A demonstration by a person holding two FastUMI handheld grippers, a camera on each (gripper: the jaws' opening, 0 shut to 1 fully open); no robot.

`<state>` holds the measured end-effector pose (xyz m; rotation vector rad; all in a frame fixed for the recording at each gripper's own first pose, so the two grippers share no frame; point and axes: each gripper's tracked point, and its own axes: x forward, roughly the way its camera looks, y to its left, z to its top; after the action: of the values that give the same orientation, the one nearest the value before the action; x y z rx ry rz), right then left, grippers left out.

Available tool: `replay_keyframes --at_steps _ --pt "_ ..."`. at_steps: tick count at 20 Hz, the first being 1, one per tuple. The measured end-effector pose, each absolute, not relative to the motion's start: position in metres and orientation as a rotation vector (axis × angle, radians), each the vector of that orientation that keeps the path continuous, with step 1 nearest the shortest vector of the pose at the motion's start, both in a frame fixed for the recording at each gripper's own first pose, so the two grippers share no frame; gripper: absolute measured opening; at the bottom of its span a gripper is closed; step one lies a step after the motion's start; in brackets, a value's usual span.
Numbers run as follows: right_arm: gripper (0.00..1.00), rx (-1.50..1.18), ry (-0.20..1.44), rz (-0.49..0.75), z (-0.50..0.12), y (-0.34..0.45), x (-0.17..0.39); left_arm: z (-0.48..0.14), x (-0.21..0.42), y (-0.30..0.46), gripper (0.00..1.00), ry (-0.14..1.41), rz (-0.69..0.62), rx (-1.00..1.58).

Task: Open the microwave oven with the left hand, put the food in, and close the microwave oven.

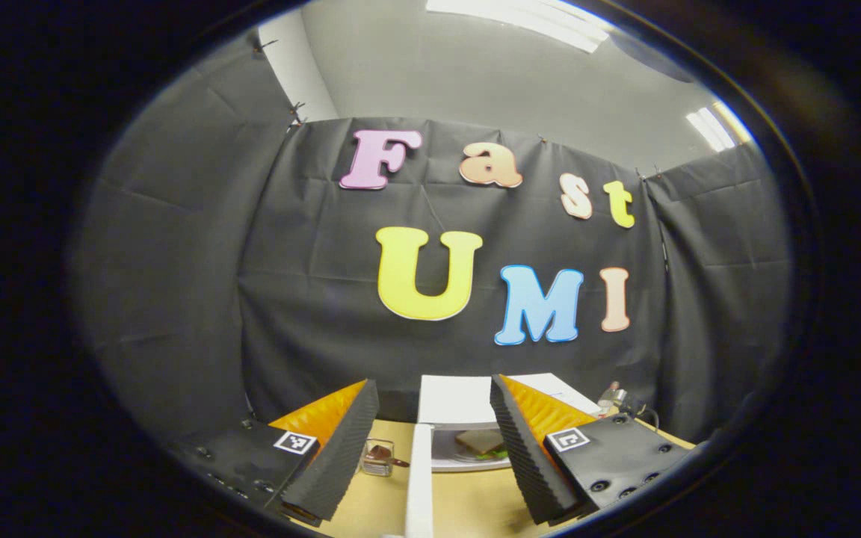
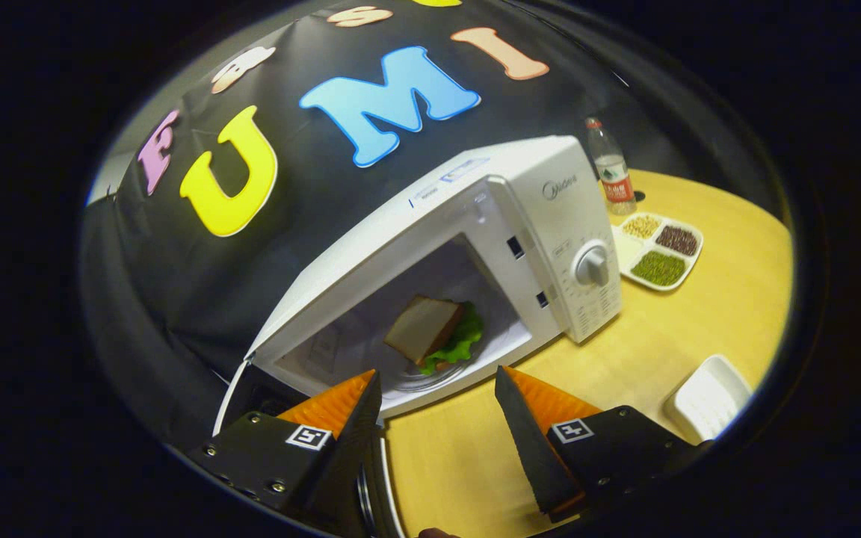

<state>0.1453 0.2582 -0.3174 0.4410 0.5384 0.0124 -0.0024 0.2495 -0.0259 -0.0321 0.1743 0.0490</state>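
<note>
Microwave ovens: one (image 2: 475, 246) sitting centre frame
Sandwiches: one (image 2: 430, 329) lying inside
Bottles: one (image 2: 613, 172) standing upper right
Divided dishes: one (image 2: 658, 250) sitting right
White trays: one (image 2: 707, 396) lying lower right

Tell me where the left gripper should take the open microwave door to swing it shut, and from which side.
Grip the door by its free vertical edge, which stands edge-on between the open left gripper fingers. Come straight forward, one finger per face, then swing it toward the sandwich inside.

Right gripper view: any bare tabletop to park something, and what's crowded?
Bare wood lies in front of the microwave, between its open cavity and the white dish, near the right gripper. Crowded: the far corner beside the microwave, with the bottle and divided tray. The sandwich occupies the cavity.
</note>
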Motion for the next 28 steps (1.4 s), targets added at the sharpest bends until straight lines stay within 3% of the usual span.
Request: replay_keyframes --at_steps 5,14,18,23,27,28 --pt "0.91 0.182 0.381 0.045 -0.241 0.197 0.116 -0.043 0.006 0.224 0.97 0.178 -0.001 0.004" --pt "0.98 0.043 0.119 0.054 -0.084 0.144 0.049 -0.062 0.000 0.212 0.96 0.180 -0.022 0.043" --pt "0.98 0.053 0.105 0.062 -0.072 0.145 0.038 -0.072 -0.006 0.209 0.97 0.204 -0.029 0.026" --pt "0.98 0.075 0.083 0.046 -0.066 0.140 0.035 -0.078 -0.017 0.213 0.92 0.232 -0.041 0.063" --pt "0.98 0.093 0.087 0.036 -0.068 0.135 0.038 -0.074 -0.030 0.239 0.05 0.225 -0.016 0.067" --pt "0.98 0.095 0.083 0.029 -0.065 0.133 0.040 -0.074 -0.035 0.248 0.07 0.227 -0.011 0.067"
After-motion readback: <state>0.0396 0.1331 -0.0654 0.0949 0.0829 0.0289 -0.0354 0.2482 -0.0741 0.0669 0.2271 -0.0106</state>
